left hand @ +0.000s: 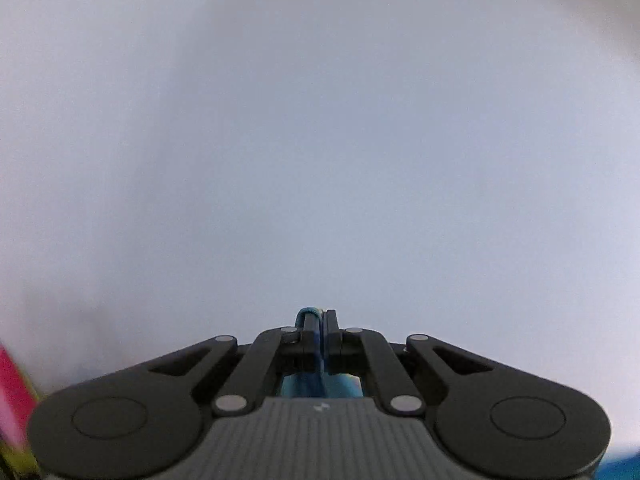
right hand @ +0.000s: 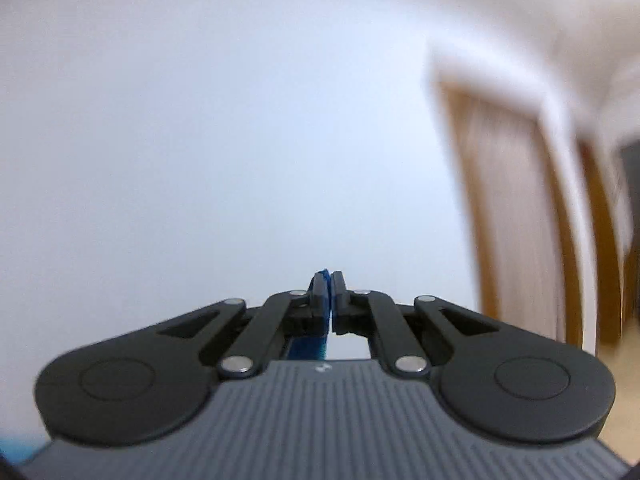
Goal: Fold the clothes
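Note:
Both grippers are raised and face a plain white wall. My left gripper (left hand: 322, 314) is shut on a fold of blue-teal garment (left hand: 308, 386); a bit of its edge pokes out above the fingertips and more hangs below, behind the fingers. My right gripper (right hand: 329, 276) is shut on the blue garment (right hand: 310, 347) too, with a thin strip pinched between its pads and cloth hanging under them. Most of the garment is hidden below the gripper bodies. A blue patch shows at the lower right corner of the left wrist view.
A wooden door (right hand: 516, 216) in a white frame stands to the right in the right wrist view, with pale flooring (right hand: 624, 412) below it. A pink and yellow-green object (left hand: 14, 396) shows blurred at the left edge of the left wrist view.

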Demonstrator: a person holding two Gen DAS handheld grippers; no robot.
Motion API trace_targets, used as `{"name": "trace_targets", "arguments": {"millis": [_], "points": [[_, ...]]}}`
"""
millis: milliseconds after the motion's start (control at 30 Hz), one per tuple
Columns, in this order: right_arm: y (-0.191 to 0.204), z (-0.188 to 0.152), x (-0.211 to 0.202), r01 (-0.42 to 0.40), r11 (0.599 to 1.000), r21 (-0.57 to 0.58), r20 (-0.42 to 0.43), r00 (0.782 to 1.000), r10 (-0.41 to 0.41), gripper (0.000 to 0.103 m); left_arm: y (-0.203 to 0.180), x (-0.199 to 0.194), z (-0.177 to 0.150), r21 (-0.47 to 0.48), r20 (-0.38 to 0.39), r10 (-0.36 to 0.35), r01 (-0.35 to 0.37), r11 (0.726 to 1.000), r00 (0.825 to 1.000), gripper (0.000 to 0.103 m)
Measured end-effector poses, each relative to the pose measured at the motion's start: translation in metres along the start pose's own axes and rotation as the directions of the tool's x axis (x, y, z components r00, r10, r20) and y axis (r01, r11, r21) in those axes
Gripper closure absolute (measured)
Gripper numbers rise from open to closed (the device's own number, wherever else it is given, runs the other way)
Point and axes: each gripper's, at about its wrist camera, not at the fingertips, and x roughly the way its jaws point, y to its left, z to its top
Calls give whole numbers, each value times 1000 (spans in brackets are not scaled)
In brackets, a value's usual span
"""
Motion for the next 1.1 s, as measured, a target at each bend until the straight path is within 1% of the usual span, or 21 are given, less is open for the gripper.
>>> {"name": "trace_targets", "arguments": {"millis": [33,67,100,167,200,233,300,333,433,500,533,600,633,700,767,833,900,967,1033,1100], "points": [[-6,35,-10,7,1000,12,65,998,-8,99,2,-18,23,-25,19,23,-23,999,1000,102],[-13,63,-20,23,1000,8,117,993,-24,99,9,-35,37,-54,33,36,-35,998,999,102],[-21,80,-30,45,999,-5,156,987,-44,99,17,-51,49,-85,46,46,-42,996,998,102],[-43,98,-51,68,998,-9,212,975,-65,99,36,-81,50,-118,62,39,-31,993,997,101],[-57,103,-62,68,998,-4,227,972,-66,99,45,-95,49,-132,69,33,-24,991,997,101],[-70,100,-72,53,999,-4,225,973,-51,99,55,-110,48,-146,77,28,-16,989,997,101],[-91,86,-91,15,999,-37,204,979,-8,99,67,-125,30,-142,32,16,-11,990,999,101],[-96,75,-101,13,997,-78,183,983,2,99,72,-132,20,-138,5,10,-9,990,1000,101],[-105,31,-124,2,984,-177,92,996,15,98,82,-141,-30,-101,-91,0,-9,995,996,101],[-112,-9,-135,-13,978,-210,11,1000,16,98,90,-143,-71,-98,-158,-24,9,995,987,101],[-117,-26,-141,-14,975,-223,-30,1000,8,98,95,-143,-94,-105,-199,-38,18,994,979,101],[-134,-61,-152,-8,970,-244,-124,992,-23,98,106,-141,-141,-128,-282,-63,27,991,957,101],[-143,-76,-156,0,969,-247,-169,985,-43,98,111,-139,-164,-135,-320,-67,24,991,945,101],[-161,-106,-162,15,967,-253,-259,962,-82,98,119,-139,-211,-129,-389,-63,13,992,919,100],[-175,-138,-165,30,960,-277,-332,935,-125,98,123,-142,-252,-106,-441,-58,12,994,896,100],[-185,-166,-166,34,951,-306,-390,907,-158,98,128,-147,-289,-102,-493,-52,1,995,868,100],[-195,-197,-167,30,941,-337,-453,871,-190,98,133,-151,-322,-105,-540,-43,-17,994,841,101],[-205,-227,-171,19,929,-371,-510,832,-221,98,136,-162,-351,-110,-586,-25,-49,993,810,101],[-211,-251,-179,-1,914,-407,-545,803,-241,98,139,-174,-380,-113,-631,-6,-84,990,775,100],[-218,-272,-188,-19,907,-420,-583,772,-254,98,142,-187,-409,-114,-675,10,-119,986,738,101]]}}
